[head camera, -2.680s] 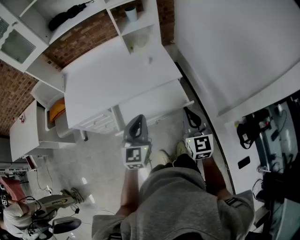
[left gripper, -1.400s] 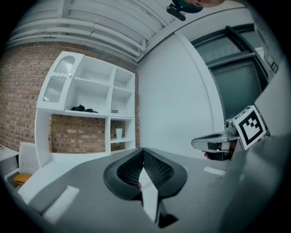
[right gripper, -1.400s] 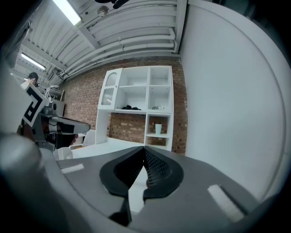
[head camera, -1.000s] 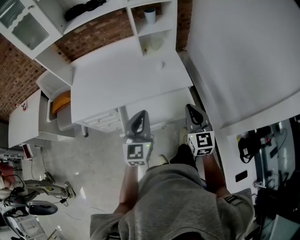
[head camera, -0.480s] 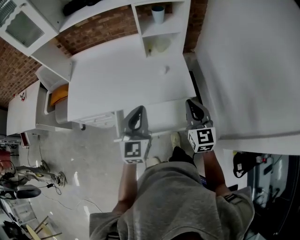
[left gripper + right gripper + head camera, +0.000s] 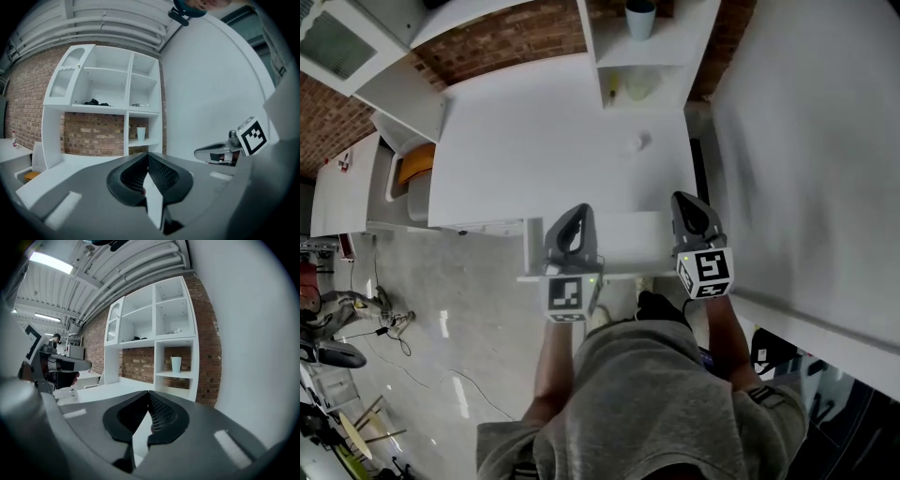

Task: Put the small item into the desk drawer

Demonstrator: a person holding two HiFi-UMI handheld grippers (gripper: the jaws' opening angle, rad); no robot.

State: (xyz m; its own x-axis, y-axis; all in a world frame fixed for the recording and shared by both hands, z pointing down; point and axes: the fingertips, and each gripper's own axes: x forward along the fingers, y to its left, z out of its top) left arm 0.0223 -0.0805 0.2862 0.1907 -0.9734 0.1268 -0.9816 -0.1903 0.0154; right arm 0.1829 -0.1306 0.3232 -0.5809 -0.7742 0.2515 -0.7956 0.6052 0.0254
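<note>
A small pale item (image 6: 640, 142) lies on the white desk (image 6: 525, 141), towards its back right, in front of the shelf unit. The drawer front (image 6: 619, 239) shows under the desk's near edge, between my two grippers. My left gripper (image 6: 577, 212) is at that near edge, shut and empty, its tips meeting in the left gripper view (image 6: 148, 155). My right gripper (image 6: 683, 200) is level with it at the desk's right end, also shut with nothing held (image 6: 149, 393). Both are well short of the item.
A white shelf unit (image 6: 661, 52) at the back of the desk holds a blue cup (image 6: 639, 17). A large white panel (image 6: 806, 150) stands close on the right. An orange thing (image 6: 412, 167) sits in a bin left of the desk. Cables lie on the floor at the left.
Both grippers have moved forward together, from over the floor up to the desk's near edge. The desk and shelf now lie closer in view. Both stayed shut.
</note>
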